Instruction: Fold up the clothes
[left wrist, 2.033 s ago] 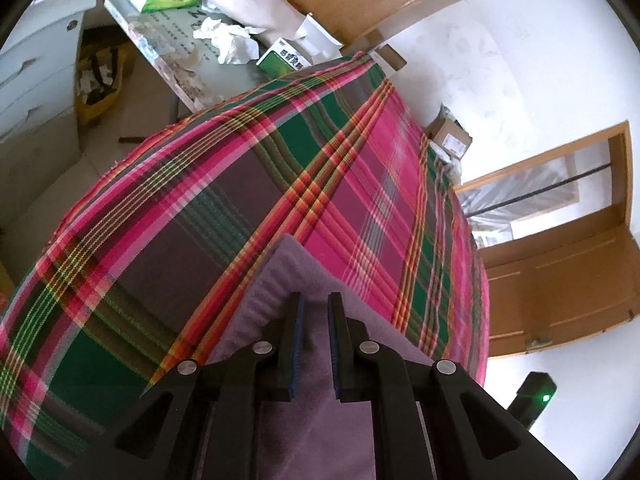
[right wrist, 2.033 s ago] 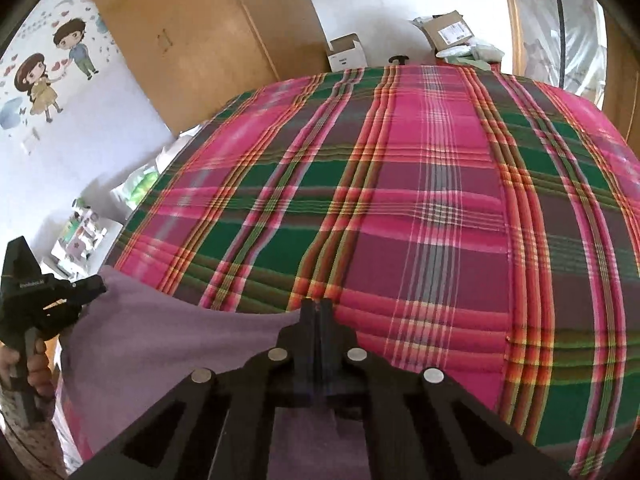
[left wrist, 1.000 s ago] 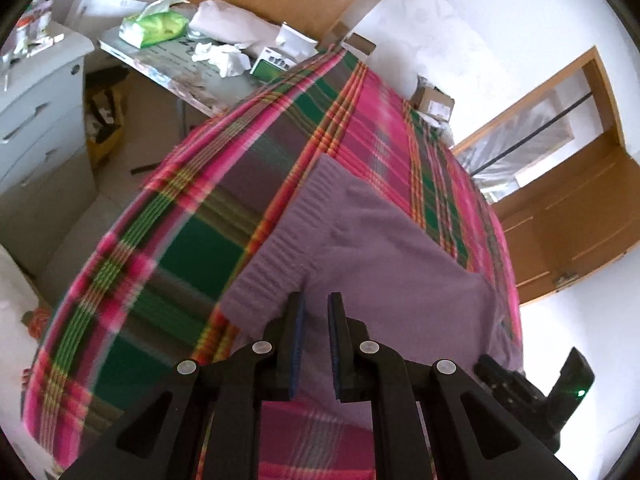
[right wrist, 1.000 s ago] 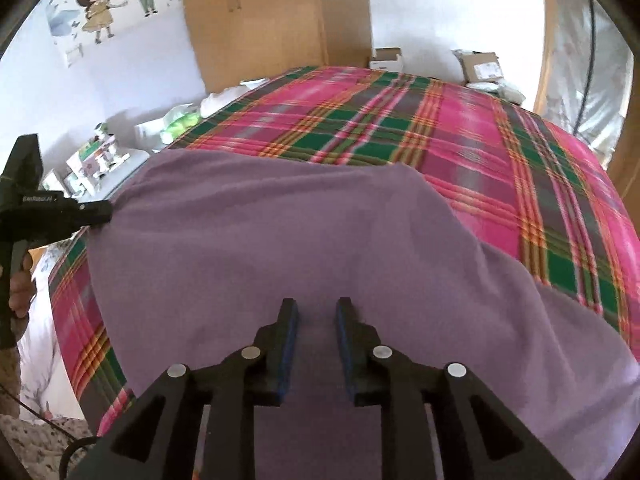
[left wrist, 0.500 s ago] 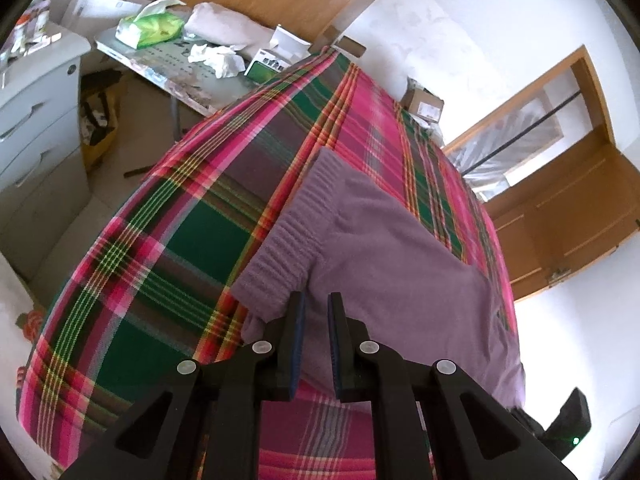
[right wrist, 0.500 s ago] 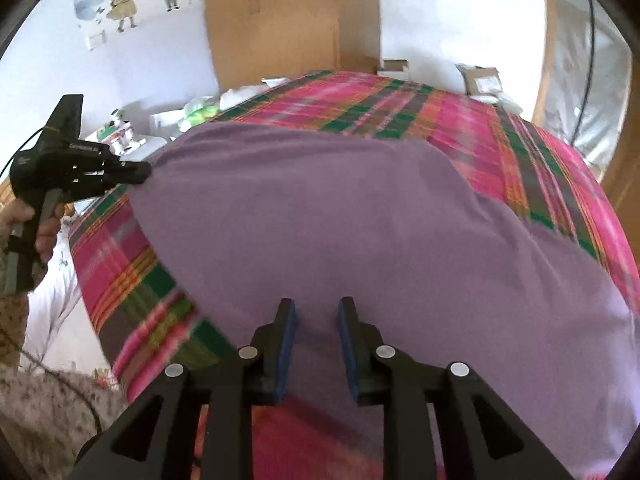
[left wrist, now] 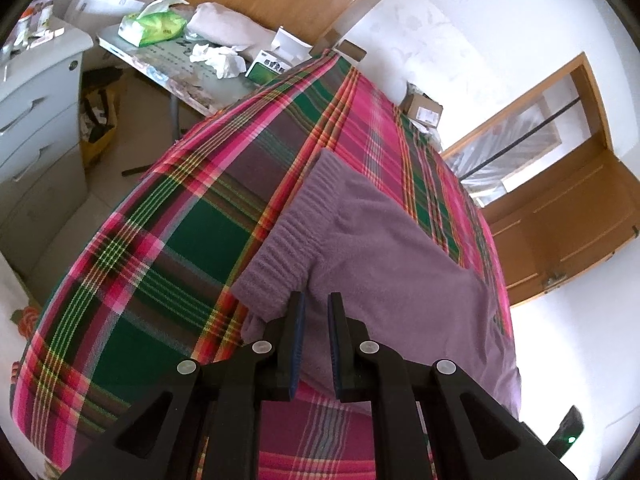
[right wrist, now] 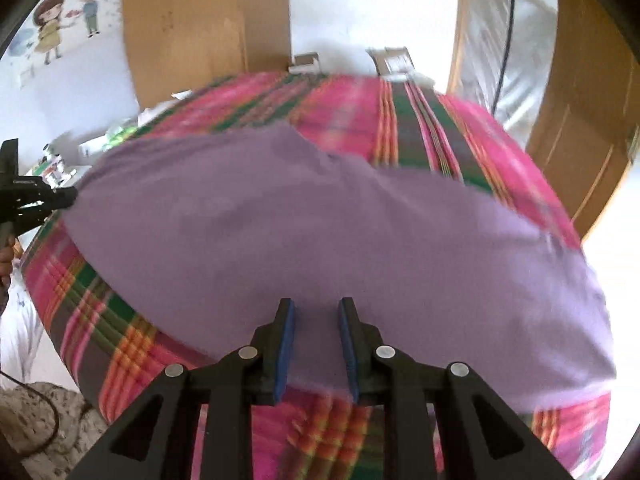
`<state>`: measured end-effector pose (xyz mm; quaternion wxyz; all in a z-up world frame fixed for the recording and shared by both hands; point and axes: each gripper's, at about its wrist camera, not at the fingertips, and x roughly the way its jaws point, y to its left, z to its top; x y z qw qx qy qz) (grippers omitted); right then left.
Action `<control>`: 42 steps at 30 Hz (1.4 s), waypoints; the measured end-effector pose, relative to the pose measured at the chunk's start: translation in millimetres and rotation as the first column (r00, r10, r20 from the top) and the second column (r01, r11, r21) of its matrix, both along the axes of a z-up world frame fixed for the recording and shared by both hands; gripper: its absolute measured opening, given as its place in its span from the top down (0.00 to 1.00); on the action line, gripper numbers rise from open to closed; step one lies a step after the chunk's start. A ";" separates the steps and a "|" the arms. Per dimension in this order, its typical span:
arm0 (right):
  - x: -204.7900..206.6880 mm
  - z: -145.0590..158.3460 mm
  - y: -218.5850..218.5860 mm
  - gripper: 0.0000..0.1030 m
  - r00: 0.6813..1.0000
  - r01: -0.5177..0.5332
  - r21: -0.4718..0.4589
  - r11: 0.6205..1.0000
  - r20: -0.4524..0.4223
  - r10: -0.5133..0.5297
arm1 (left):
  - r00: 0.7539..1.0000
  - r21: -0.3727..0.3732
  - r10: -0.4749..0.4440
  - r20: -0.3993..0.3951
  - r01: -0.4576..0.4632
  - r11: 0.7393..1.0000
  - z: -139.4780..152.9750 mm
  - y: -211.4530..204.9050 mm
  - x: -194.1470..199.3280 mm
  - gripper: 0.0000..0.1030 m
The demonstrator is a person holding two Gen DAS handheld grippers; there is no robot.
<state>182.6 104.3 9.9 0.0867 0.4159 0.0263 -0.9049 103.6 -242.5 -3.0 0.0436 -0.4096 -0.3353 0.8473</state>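
A purple sweater (left wrist: 380, 260) lies spread on the plaid bedcover (left wrist: 180, 260), its ribbed hem pointing away to the left. My left gripper (left wrist: 316, 312) sits at the sweater's near corner with the cloth running between its narrowly spaced fingers, shut on it. In the right wrist view the sweater (right wrist: 320, 220) stretches across the bed (right wrist: 440, 120), and the left gripper (right wrist: 72, 196) touches its left corner. My right gripper (right wrist: 317, 312) is open over the near edge, and the cloth lies loosely in the gap between its fingers.
A cluttered side table with a green tissue pack (left wrist: 152, 26) stands beyond the bed's far left corner, next to white drawers (left wrist: 32, 120). A cardboard box (left wrist: 422, 110) and a wooden door (left wrist: 560, 220) are past the bed. A hand (right wrist: 6, 256) shows at the left edge.
The right gripper, shut on the cloth two seconds ago, has opened. The sweater has come down spread on the bed. Both grippers have drawn back to the near edge.
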 end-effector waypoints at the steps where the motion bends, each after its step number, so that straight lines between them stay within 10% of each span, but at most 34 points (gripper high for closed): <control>1: 5.6 -0.6 5.0 0.78 1.000 0.006 -0.014 1.000 -0.003 -0.006 | 1.000 -0.004 0.002 -0.003 -0.002 1.000 1.5 1.1 0.3 0.89; 10: 34.1 23.4 77.8 0.78 0.980 0.183 -0.010 0.983 -0.075 -0.183 | 1.000 -0.039 0.011 -0.028 -0.012 0.999 15.5 12.5 2.1 0.89; 19: -7.4 25.0 187.3 0.78 0.823 0.557 0.030 0.830 -0.157 -0.546 | 0.984 -0.074 -0.160 -0.072 0.154 0.985 28.0 75.5 -17.9 0.89; 23: -18.8 17.3 238.2 0.69 0.786 0.607 -0.122 0.785 -0.049 -0.616 | 0.968 -0.091 -0.235 -0.090 0.227 0.970 33.6 103.5 -26.9 0.88; 35: -42.0 -1.2 284.4 0.65 0.816 0.574 -0.187 0.797 0.050 -0.576 | 0.944 -0.108 -0.328 -0.044 0.322 0.941 22.5 144.9 -56.0 0.88; 42: -33.8 2.2 290.0 0.96 0.806 0.581 -0.211 0.786 0.015 -0.591 | 0.951 -0.101 -0.308 -0.010 0.305 0.947 14.2 143.9 -61.2 0.88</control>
